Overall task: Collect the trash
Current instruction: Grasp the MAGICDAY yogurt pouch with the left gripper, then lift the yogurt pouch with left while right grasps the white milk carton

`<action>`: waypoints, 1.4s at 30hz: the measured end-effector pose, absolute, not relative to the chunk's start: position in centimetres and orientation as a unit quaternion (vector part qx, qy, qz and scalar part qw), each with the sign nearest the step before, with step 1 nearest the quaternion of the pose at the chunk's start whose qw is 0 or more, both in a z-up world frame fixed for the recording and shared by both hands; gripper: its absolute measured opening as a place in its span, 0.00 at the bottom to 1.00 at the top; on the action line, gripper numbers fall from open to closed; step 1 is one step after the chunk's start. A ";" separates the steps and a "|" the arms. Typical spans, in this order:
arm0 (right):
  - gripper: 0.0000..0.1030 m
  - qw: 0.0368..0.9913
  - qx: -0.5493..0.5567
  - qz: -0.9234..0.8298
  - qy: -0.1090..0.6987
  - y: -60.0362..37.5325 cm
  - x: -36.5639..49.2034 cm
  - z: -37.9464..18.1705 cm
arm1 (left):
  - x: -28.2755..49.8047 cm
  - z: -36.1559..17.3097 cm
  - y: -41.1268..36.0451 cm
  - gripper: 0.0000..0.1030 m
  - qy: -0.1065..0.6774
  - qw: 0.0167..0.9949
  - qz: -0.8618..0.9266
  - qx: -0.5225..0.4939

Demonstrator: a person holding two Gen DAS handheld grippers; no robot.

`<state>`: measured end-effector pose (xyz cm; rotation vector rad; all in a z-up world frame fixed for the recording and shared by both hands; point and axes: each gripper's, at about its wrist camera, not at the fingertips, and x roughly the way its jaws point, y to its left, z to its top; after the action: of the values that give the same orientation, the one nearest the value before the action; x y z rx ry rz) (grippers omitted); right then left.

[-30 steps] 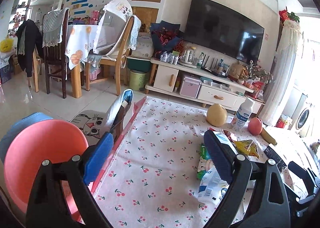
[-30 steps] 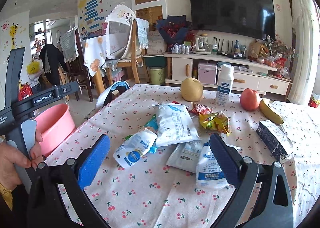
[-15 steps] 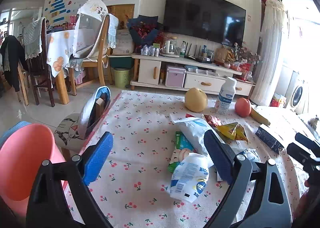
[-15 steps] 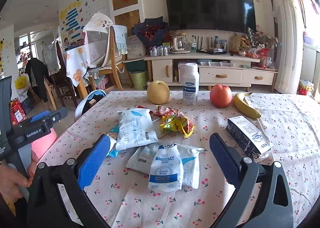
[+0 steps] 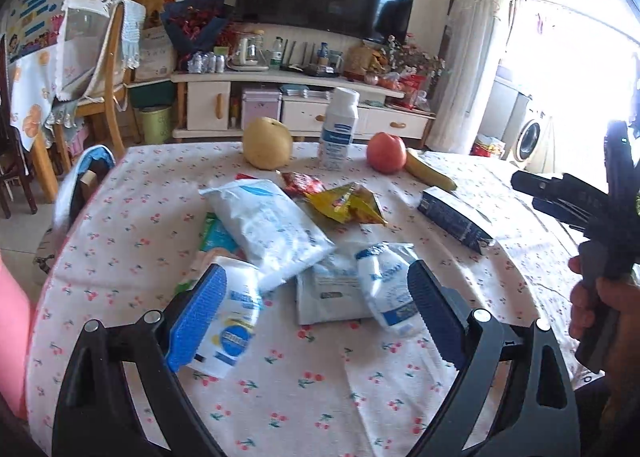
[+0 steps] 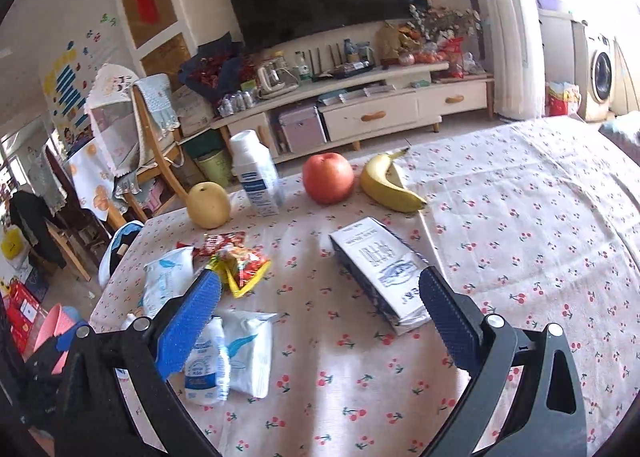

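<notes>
I am hovering both grippers, left (image 5: pixel 316 313) and right (image 6: pixel 320 321), fingers spread and empty, over wrappers (image 5: pixel 344 205) and pouches (image 5: pixel 272 233) (none collected, I judge) littering the tabletop (image 6: pixel 520 217).

No print on the pouches (image 5: pixel 388 293) or carton (image 6: pixel 380 269) is legible.

My left gripper (image 5: pixel 316 317) is showing a black frame with two curved arms, each carrying round silver screws near the top. Its fingers (image 5: pixel 198 315) are wearing ribbed blue pads, the left one looking brighter, the right one darker. My right gripper (image 6: pixel 320 327) is showing the same build: black arms, silver screws, ribbed blue pads. My hand (image 5: pixel 596 309) is gripping a black handle.
</notes>
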<state>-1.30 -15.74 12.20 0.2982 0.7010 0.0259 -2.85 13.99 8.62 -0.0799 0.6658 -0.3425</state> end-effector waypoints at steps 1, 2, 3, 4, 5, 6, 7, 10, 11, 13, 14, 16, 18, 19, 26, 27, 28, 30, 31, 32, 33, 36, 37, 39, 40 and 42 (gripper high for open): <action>0.95 0.926 0.150 0.007 0.347 -16.7 -0.8 11.8 | -2.8 8.3 13.4 0.90 0.332 0.925 -0.178 -0.044; 0.95 0.923 0.152 -0.002 0.353 -17.7 -0.3 11.4 | -2.8 7.9 12.7 0.90 0.340 0.921 -0.186 -0.048; 0.95 0.919 0.154 -0.011 0.363 -18.6 0.4 10.9 | -2.8 7.6 12.0 0.90 0.347 0.917 -0.192 -0.050; 0.95 0.914 0.156 -0.012 0.375 -19.3 1.0 10.4 | -2.7 7.2 11.3 0.90 0.354 0.913 -0.198 -0.050; 0.95 0.909 0.158 -0.005 0.386 -19.8 1.7 9.8 | -2.6 6.8 10.6 0.90 0.359 0.910 -0.201 -0.049; 0.95 0.906 0.157 0.000 0.393 -20.2 2.3 9.2 | -2.5 6.4 10.0 0.90 0.365 0.908 -0.202 -0.048; 0.95 0.904 0.151 0.003 0.401 -20.3 2.9 8.7 | -2.3 6.1 9.4 0.90 0.370 0.906 -0.200 -0.048; 0.95 0.895 0.130 0.021 0.426 -19.8 4.5 7.1 | -1.4 5.0 8.1 0.90 0.389 0.898 -0.194 -0.063; 0.95 0.893 0.122 0.023 0.433 -19.6 5.0 6.6 | -1.1 4.7 7.8 0.90 0.393 0.897 -0.191 -0.070; 0.95 0.890 0.106 0.028 0.442 -19.0 5.8 5.9 | -0.7 4.2 7.2 0.90 0.397 0.897 -0.184 -0.069; 0.95 0.888 0.101 0.037 0.446 -18.6 6.0 5.7 | -0.5 4.1 7.0 0.89 0.396 0.899 -0.178 -0.063; 0.95 0.886 0.083 0.041 0.454 -17.8 6.5 5.1 | -0.1 3.8 7.1 0.88 0.399 0.900 -0.165 -0.062; 0.95 0.886 0.068 0.036 0.457 -17.3 6.8 4.7 | 0.5 3.4 7.2 0.87 0.409 0.896 -0.158 -0.066; 0.95 0.885 0.067 0.038 0.459 -17.2 7.1 4.5 | 0.6 3.2 7.3 0.87 0.412 0.896 -0.154 -0.065; 0.79 0.879 0.068 0.038 0.470 -16.9 8.1 3.7 | 1.4 2.6 6.9 0.87 0.422 0.892 -0.149 -0.061; 0.75 0.878 0.066 0.037 0.473 -16.9 8.2 3.6 | 1.4 2.4 6.7 0.87 0.423 0.892 -0.151 -0.057; 0.71 0.875 0.068 0.035 0.477 -17.1 8.3 3.4 | 1.4 2.3 6.5 0.87 0.424 0.892 -0.149 -0.050; 0.68 0.872 0.070 0.033 0.484 -17.0 8.4 3.1 | 1.4 2.2 6.2 0.87 0.424 0.893 -0.145 -0.035; 0.67 0.871 0.069 0.031 0.485 -17.0 8.5 3.0 | 1.3 2.2 6.1 0.87 0.423 0.894 -0.144 -0.029; 0.66 0.872 0.069 0.030 0.484 -16.9 8.5 3.1 | 1.3 2.2 6.2 0.87 0.423 0.894 -0.143 -0.026; 0.66 0.873 0.070 0.030 0.483 -16.9 8.4 3.2 | 1.3 2.2 6.2 0.85 0.424 0.894 -0.141 -0.024; 0.64 0.873 0.074 0.030 0.481 -16.9 8.3 3.3 | 1.2 2.2 6.3 0.69 0.425 0.895 -0.134 -0.018; 0.62 0.873 0.072 0.029 0.481 -16.8 8.3 3.2 | 1.3 2.2 6.4 0.63 0.425 0.896 -0.131 -0.016; 0.62 0.873 0.068 0.026 0.482 -16.6 8.3 3.2 | 1.3 2.3 6.8 0.59 0.426 0.895 -0.130 -0.017; 0.62 0.873 0.068 0.026 0.482 -16.6 8.3 3.2 | 1.3 2.3 6.9 0.59 0.428 0.894 -0.133 -0.022; 0.61 0.873 0.067 0.025 0.482 -16.5 8.1 3.2 | 1.3 2.4 7.1 0.59 0.429 0.892 -0.138 -0.032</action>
<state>8.15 -16.48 3.22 0.1392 1.0061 0.0529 1.33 7.05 2.36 -0.0656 0.8912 -0.2872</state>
